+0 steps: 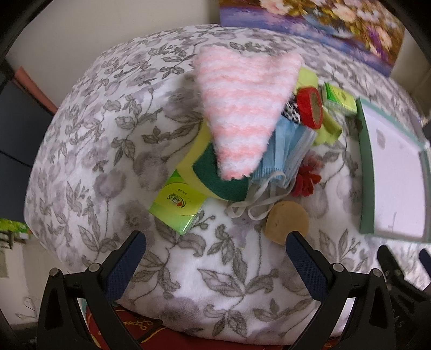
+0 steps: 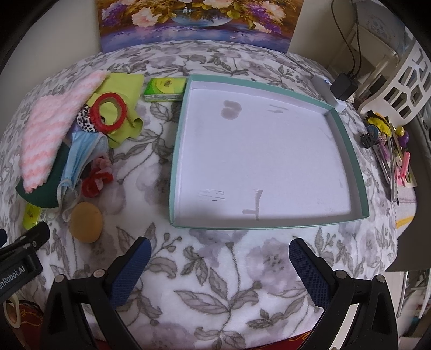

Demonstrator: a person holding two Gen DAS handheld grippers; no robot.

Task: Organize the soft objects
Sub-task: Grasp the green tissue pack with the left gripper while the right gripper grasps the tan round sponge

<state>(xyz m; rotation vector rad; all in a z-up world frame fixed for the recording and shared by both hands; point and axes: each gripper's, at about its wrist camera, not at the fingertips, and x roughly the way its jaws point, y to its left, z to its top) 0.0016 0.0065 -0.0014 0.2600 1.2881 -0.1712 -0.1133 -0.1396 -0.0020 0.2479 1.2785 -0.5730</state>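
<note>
A pile of soft things lies on the floral blanket (image 1: pixel 94 150): a pink-and-white striped fuzzy cloth (image 1: pixel 242 107) (image 2: pixel 48 137), a green-and-yellow sponge (image 1: pixel 215 180), a blue face mask (image 1: pixel 285 150) (image 2: pixel 80 153), a round tan sponge (image 1: pixel 287 222) (image 2: pixel 86 222), red scrunchies (image 1: pixel 307 180) (image 2: pixel 97 177), a lime cloth (image 2: pixel 124 88) and a red tape roll (image 1: pixel 309 107) (image 2: pixel 109 111). My left gripper (image 1: pixel 215 250) is open and empty, just short of the pile. My right gripper (image 2: pixel 219 255) is open and empty before a shallow teal-rimmed tray (image 2: pixel 350 140) that holds nothing.
Two green tissue packs (image 1: pixel 177 207) (image 2: pixel 165 88) lie by the pile. A flower painting (image 2: pixel 199 21) leans at the back. Hair clips and small items (image 2: pixel 390 150) lie at the right edge, beside a black charger (image 2: pixel 343 86) and a white basket (image 2: pixel 404 80).
</note>
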